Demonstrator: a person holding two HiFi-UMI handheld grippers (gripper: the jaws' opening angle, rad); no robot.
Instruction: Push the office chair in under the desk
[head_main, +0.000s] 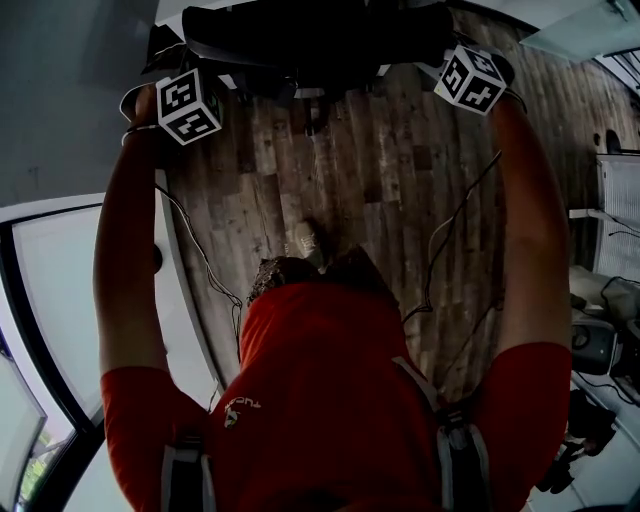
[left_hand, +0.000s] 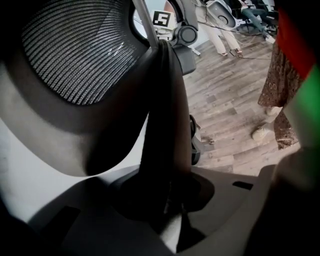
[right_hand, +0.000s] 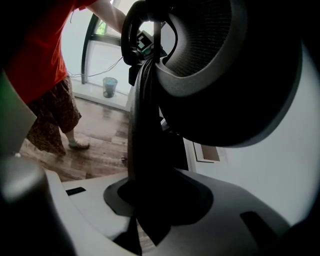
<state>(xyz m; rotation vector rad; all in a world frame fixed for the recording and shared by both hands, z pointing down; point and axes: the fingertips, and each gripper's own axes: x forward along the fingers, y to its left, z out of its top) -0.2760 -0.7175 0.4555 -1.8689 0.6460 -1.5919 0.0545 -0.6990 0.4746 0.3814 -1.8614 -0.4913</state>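
Observation:
The black office chair (head_main: 320, 40) stands at the top of the head view, seen from above, with its back towards me. My left gripper (head_main: 190, 55) holds the left end of its top edge and my right gripper (head_main: 445, 50) the right end. In the left gripper view the chair's dark back frame (left_hand: 162, 125) runs straight down between the jaws of the left gripper (left_hand: 167, 200), beside the mesh panel (left_hand: 75, 50). The right gripper (right_hand: 150, 200) pinches the same frame (right_hand: 145, 125) from the other side. Whatever lies beyond the chair is hidden.
Wood plank floor (head_main: 380, 190) lies under me, with thin cables (head_main: 450, 230) trailing across it. A window frame (head_main: 60, 330) runs along the left. Equipment (head_main: 600, 340) clutters the right side. A small bucket (right_hand: 110, 86) sits by the window. A pale surface (head_main: 585, 30) shows at the top right.

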